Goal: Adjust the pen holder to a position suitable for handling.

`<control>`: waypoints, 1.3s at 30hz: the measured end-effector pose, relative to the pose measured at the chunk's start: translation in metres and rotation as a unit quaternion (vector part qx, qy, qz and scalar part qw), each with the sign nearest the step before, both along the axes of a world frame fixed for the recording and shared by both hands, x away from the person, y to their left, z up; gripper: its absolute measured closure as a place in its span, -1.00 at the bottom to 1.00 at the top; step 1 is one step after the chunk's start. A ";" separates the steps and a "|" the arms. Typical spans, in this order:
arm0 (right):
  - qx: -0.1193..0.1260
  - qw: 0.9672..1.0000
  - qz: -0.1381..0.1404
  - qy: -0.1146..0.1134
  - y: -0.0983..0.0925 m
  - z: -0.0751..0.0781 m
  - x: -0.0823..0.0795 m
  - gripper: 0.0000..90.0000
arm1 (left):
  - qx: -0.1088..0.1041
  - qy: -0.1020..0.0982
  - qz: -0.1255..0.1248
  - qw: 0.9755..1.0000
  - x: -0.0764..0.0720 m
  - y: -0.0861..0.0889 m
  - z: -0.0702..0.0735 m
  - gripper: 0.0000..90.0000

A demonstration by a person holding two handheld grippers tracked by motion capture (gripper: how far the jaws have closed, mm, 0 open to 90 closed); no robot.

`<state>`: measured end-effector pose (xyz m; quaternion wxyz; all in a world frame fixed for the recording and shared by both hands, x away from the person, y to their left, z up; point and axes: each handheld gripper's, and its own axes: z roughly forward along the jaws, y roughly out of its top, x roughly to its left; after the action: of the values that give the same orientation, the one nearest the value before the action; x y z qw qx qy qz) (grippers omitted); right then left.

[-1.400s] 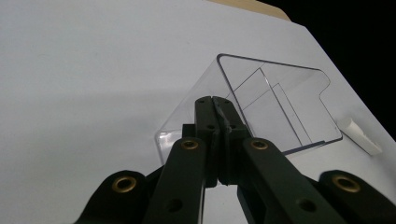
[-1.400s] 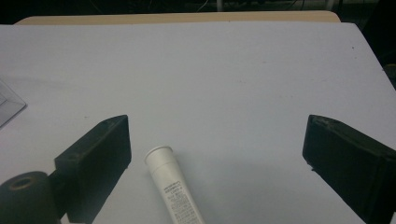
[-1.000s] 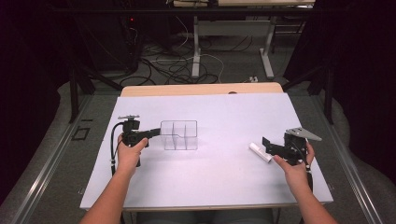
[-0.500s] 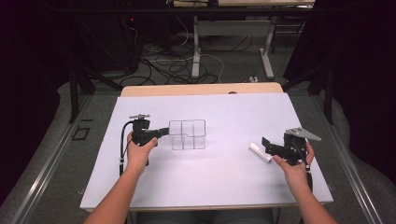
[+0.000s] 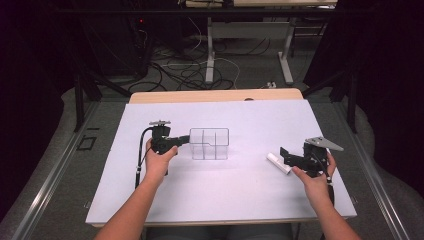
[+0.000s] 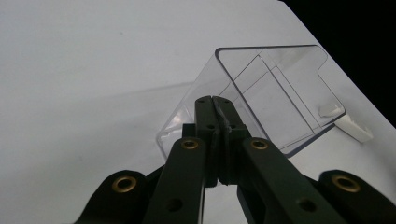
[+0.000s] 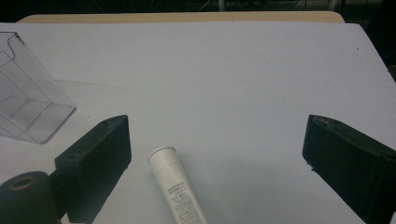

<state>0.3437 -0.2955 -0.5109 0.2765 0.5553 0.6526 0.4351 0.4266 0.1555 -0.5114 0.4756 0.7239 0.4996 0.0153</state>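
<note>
Clear box (image 5: pixel 209 143), pinched by left claw (image 5: pixel 186 141), has slid right toward tube (image 5: pixel 278 162); right claw (image 5: pixel 286 156) spread.

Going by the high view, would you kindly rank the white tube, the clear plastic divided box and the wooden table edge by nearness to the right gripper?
1. White tube, just beside the right gripper.
2. Clear plastic divided box, toward the table's middle.
3. Wooden table edge, along the far side.
</note>
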 end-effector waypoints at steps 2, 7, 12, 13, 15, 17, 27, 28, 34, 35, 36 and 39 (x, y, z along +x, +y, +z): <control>-0.001 1.000 0.001 -0.001 -0.001 0.000 0.000 -0.83 | 0.002 0.002 -0.005 1.000 0.000 -0.003 0.000 1.00; 0.000 1.000 -0.004 -0.002 -0.001 0.000 0.000 -0.83 | -0.005 0.004 -0.008 1.000 -0.001 -0.010 0.000 1.00; 0.000 1.000 0.000 0.000 -0.001 0.000 0.000 -0.83 | -0.009 0.001 -0.007 1.000 -0.001 -0.016 -0.001 1.00; -0.001 1.000 0.001 0.000 -0.001 0.000 0.000 -0.83 | -0.006 0.005 -0.016 1.000 -0.001 -0.016 -0.001 1.00; 0.001 1.000 0.001 0.000 0.000 0.000 0.000 -0.83 | -0.012 0.005 -0.012 1.000 -0.001 -0.019 -0.001 1.00; 0.001 1.000 -0.001 0.002 0.000 0.001 -0.001 -0.83 | -0.011 -0.001 -0.016 1.000 0.000 -0.020 -0.002 1.00; 0.000 1.000 0.000 0.002 0.001 0.000 -0.001 -0.83 | -0.015 0.006 -0.019 1.000 -0.002 -0.025 -0.003 1.00; 0.001 1.000 0.000 0.002 0.001 0.000 -0.001 -0.83 | -0.014 0.006 -0.019 1.000 -0.002 -0.025 -0.003 1.00; 0.001 1.000 0.000 0.002 0.001 0.000 -0.001 -0.83 | -0.008 0.001 -0.020 1.000 -0.002 -0.022 -0.002 1.00; 0.001 1.000 0.000 0.002 0.001 0.000 -0.001 -0.83 | -0.011 0.000 -0.019 1.000 -0.002 -0.020 -0.002 0.99; 0.002 1.000 0.001 0.001 0.001 0.000 -0.001 -0.83 | -0.007 0.003 -0.019 1.000 -0.002 -0.017 0.000 0.98; -0.004 1.000 0.002 0.004 -0.001 0.000 -0.001 -0.83 | -0.010 -0.001 -0.012 1.000 -0.003 -0.012 0.002 0.96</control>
<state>0.3426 -0.2968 -0.5107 0.2751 0.5550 0.6564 0.4306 0.4233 0.1435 -0.5094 0.4834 0.7249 0.4908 0.0057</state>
